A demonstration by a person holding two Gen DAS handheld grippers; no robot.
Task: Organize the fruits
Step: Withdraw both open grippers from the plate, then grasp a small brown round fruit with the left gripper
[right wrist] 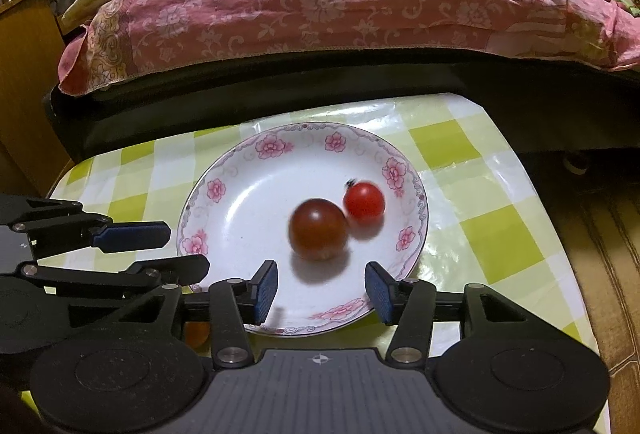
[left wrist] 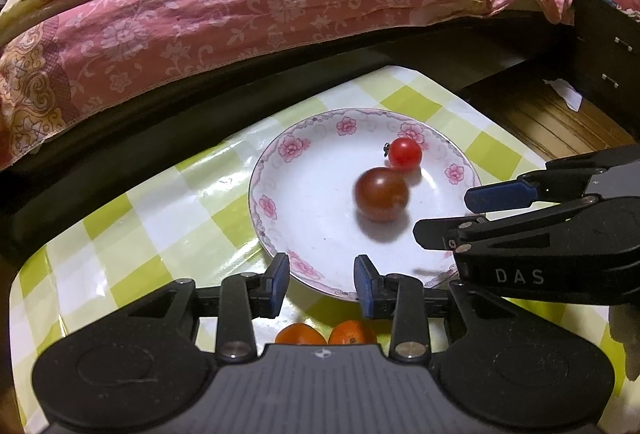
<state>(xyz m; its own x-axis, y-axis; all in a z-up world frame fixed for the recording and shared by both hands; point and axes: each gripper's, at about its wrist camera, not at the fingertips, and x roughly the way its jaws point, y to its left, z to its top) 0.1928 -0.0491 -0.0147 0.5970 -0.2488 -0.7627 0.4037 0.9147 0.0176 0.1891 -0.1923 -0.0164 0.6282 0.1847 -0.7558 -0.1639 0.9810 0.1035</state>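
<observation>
A white plate [right wrist: 248, 193] with pink flowers around its rim is sitting on the worktop [right wrist: 480, 169], which is wearing a green-and-white checked cover. 2 round fruits are lying inside the plate, touching each other: a dark brownish-red tomato [right wrist: 319, 229] nearer the middle, looking slightly blurred, and a smaller bright red tomato [right wrist: 364, 202] just beyond it toward the right rim, with a small dark stem tuft on its upper left.

The right gripper [right wrist: 322, 292] is hovering over the near edge of the plate, its blue-padded fingers [right wrist: 266, 292] standing apart and released, with nothing between them; the dark tomato is lying just ahead of the gap, clear of both pads. The left gripper [left wrist: 322, 286] is hanging over the near-left rim of the plate, its fingers [left wrist: 280, 284] likewise parted and grasping nothing, only the plate edge showing between them.

In the left wrist view, 2 oranges [left wrist: 326, 334] are resting side by side on the worktop just below the left gripper, outside the plate, mostly hidden by the gripper body, so they are possibly touching.

A bed [left wrist: 240, 13] with a pink floral quilt is running along the far side of the worktop, and wooden floor [left wrist: 540, 121] is showing to the right.
</observation>
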